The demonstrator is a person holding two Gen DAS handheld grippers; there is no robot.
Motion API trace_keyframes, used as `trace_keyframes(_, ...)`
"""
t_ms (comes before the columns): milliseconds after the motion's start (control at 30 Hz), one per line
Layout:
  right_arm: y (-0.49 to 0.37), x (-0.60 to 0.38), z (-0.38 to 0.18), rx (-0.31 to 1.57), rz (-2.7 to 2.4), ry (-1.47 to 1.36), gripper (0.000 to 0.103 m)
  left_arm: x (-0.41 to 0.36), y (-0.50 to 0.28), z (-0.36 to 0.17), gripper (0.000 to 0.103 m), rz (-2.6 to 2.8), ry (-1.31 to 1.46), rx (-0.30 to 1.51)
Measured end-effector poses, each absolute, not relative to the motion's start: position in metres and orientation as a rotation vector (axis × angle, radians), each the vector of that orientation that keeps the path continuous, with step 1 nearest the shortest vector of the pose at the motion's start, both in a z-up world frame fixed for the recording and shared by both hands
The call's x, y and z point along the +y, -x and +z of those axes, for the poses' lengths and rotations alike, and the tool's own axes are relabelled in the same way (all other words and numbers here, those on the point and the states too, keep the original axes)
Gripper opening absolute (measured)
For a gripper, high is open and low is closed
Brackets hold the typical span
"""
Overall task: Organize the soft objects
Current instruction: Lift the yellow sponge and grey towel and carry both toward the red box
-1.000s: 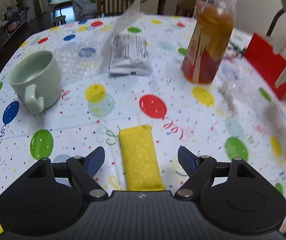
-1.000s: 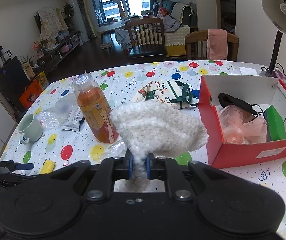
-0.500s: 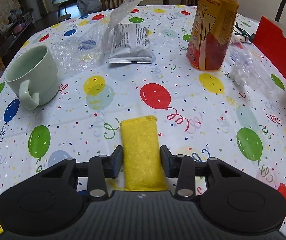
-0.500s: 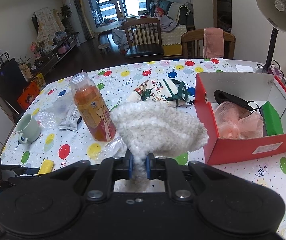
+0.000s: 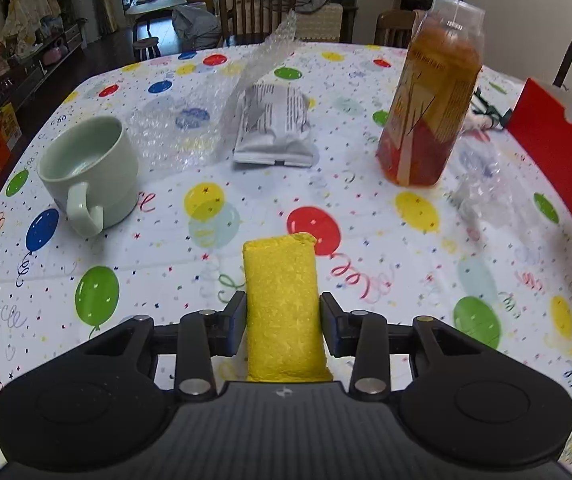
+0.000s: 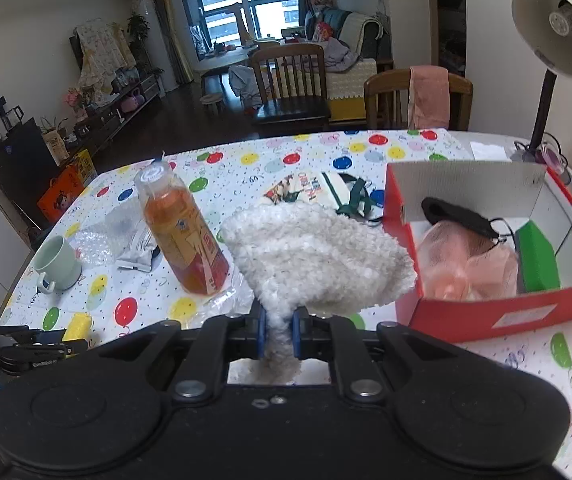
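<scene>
The yellow sponge (image 5: 282, 308) lies flat on the balloon-print worktop (image 5: 386, 240), near its front edge, and the left gripper (image 5: 282, 320) has just been closing its jaws on it, so that both pads now press the sponge's long sides low down near its near end; the white fluffy cloth (image 6: 318, 256) is clamped at one bunched corner between the nearly shut jaws of the right gripper (image 6: 277, 332), hanging free above the worktop just beside the red cardboard box (image 6: 486, 312); that box already holds a pink mesh puff (image 6: 470, 264), a black face mask (image 6: 458, 212) and a green sponge (image 6: 536, 256), so it looks like the place for soft things; to do this step well, the left hand should lift straight up before it travels, since the sponge is gripped near one end and may droop or twist; it should then pass in front of the amber drink bottle (image 5: 430, 100), which stands between sponge and box and looks easy to tip; the mint mug (image 5: 90, 168), the silver snack packet (image 5: 274, 128) and the bubble wrap (image 5: 190, 120) lie farther back and need no touching; the cloth is best released over the bare part of the box first.
</scene>
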State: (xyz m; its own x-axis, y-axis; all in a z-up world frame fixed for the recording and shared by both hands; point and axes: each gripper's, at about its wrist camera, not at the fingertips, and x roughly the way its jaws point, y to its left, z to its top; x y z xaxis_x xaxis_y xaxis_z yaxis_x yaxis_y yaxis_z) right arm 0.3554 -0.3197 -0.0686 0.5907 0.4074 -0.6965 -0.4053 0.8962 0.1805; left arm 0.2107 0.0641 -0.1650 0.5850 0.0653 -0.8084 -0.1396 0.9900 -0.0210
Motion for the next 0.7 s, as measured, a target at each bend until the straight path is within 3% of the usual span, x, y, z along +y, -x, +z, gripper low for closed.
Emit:
trace_keyframes(300,-0.375,-0.347,-0.048,0.79,0.509,0.005,0.011,0.031,-0.227,-0.121,0.038,0.047,0.108,0.89)
trace_keyframes(700,-0.41,-0.418,-0.03,0.746,0.482,0.028,0.011,-0.069,-0.278,-0.066,0.038,-0.137,0.044,0.808)
